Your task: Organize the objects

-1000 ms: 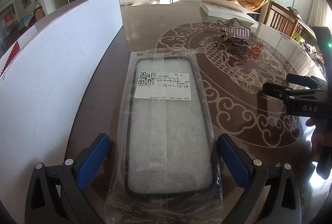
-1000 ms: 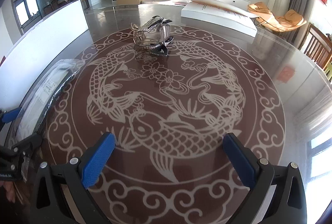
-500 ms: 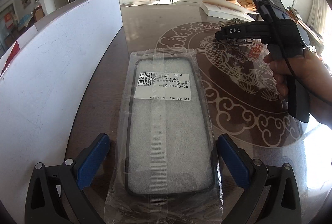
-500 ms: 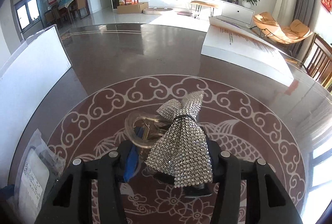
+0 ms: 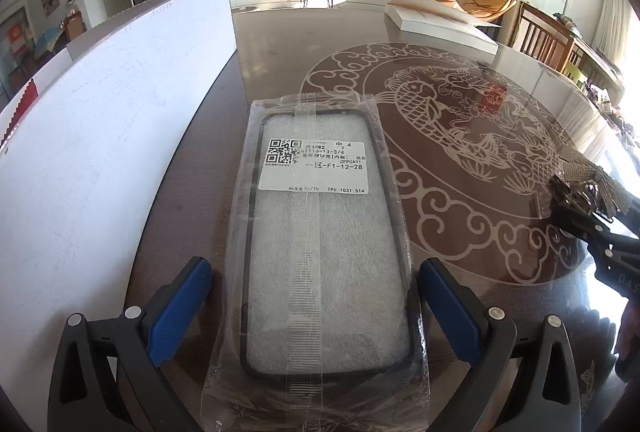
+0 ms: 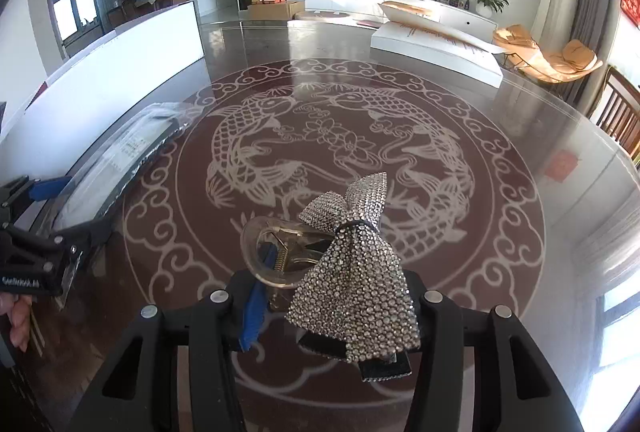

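A phone case in a clear plastic bag with a white label lies flat on the dark table, between the blue pads of my left gripper, which is open around its near end. The bag also shows in the right wrist view. My right gripper is shut on a rhinestone bow hair clip and holds it above the table's fish pattern. The clip and right gripper show at the right edge of the left wrist view.
A long white box stands along the left of the bag. Another white box lies at the far side of the table. Wooden chairs stand to the right.
My right gripper has closed on the hair clip at the far side of the table and carried it back toward the near right. The left gripper and the bag have not moved.
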`<state>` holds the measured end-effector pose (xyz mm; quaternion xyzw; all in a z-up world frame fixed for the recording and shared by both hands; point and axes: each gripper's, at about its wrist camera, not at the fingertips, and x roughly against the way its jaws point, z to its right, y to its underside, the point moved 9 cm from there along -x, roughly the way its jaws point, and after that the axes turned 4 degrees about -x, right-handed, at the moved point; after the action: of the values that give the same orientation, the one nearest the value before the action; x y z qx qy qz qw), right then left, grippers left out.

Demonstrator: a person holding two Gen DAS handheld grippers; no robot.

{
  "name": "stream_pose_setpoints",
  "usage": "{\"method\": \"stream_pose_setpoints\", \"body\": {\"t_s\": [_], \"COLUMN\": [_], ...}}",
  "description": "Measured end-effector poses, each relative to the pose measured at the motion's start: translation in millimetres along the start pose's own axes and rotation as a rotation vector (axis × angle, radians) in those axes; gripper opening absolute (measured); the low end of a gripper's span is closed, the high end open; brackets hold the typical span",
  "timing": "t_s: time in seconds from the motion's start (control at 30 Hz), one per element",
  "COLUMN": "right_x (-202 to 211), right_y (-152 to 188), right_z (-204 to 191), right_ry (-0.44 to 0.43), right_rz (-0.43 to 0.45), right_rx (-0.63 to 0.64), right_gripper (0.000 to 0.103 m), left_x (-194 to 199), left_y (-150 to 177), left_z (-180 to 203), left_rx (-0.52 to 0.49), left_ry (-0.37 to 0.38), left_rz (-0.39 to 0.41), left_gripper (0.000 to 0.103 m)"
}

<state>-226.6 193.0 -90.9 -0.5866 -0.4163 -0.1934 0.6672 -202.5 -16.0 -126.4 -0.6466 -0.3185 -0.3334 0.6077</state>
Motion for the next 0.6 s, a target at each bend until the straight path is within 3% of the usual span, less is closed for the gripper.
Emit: {"method": "stream_pose_setpoints", "body": {"t_s": [0.1, 0.23, 0.3, 0.33, 0.37, 0.6], "right_x": [21.7, 29.1, 28.8, 26.3, 24.2, 23.8], "right_y": [26.5, 34.8, 36.5, 38.1, 39.3, 38.6], "right_z": [8.7, 14.6, 18.3, 20.2, 21.2, 21.9], "right_ry": [0.025, 0.052, 0.072, 0.061, 0.067, 0.080], "right_rz": [0.002, 0.001, -0.008, -0.025, -0.039, -0.043], "right_rx": [-0.035, -0.061, -0.089, -0.108, -0.115, -0.104], "right_gripper": [0.051, 0.054, 0.064, 0.085, 0.099, 0.101], "left_x": [0.0, 0.0, 0.0, -0.4, -1.2, -0.9], "left_y": [0.1, 0.1, 0.1, -0.4, -0.9, -0.8], "left_z": [0.0, 0.0, 0.0, 0.7, 1.0, 0.9], "left_rx": [0.000, 0.000, 0.001, 0.000, 0.000, 0.000], "left_ry": [0.000, 0.000, 0.000, 0.001, 0.001, 0.000], "left_rz": [0.000, 0.000, 0.000, 0.000, 0.000, 0.000], "left_gripper": [0.103, 0.103, 0.103, 0.103, 0.103, 0.103]}}
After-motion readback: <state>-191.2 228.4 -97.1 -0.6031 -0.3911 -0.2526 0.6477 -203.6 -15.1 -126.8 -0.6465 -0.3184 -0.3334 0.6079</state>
